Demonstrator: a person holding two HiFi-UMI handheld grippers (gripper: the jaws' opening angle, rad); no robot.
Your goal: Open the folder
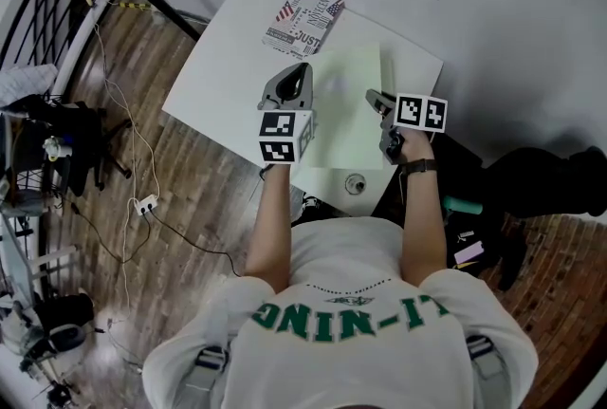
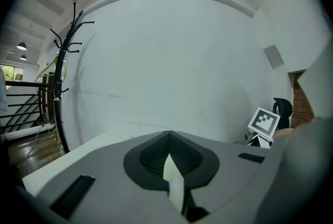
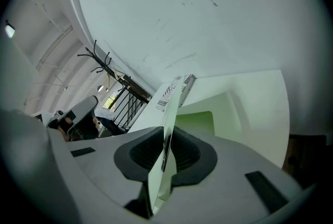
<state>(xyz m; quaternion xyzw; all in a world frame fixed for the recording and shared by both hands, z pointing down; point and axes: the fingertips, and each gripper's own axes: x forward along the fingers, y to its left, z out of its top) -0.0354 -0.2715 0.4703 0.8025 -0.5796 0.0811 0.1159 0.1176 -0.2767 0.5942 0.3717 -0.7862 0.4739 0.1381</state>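
Observation:
A pale green folder (image 1: pixel 343 118) lies on the white table (image 1: pixel 223 65). My left gripper (image 1: pixel 302 71) sits at the folder's left edge, and the left gripper view shows its jaws (image 2: pixel 167 134) shut on a thin pale sheet (image 2: pixel 174 179). My right gripper (image 1: pixel 373 98) is at the folder's right edge. In the right gripper view its jaws (image 3: pixel 167 135) are shut on the folder's cover (image 3: pixel 170 106), which stands edge-on, lifted off the greener sheet (image 3: pixel 200 120) lying flat below.
A printed book (image 1: pixel 304 18) lies at the table's far side, beyond the folder; it also shows as the book (image 3: pixel 175 91) in the right gripper view. A small round fitting (image 1: pixel 356 183) sits near the table's front edge. A coat rack (image 2: pixel 62 77) stands left by the wall.

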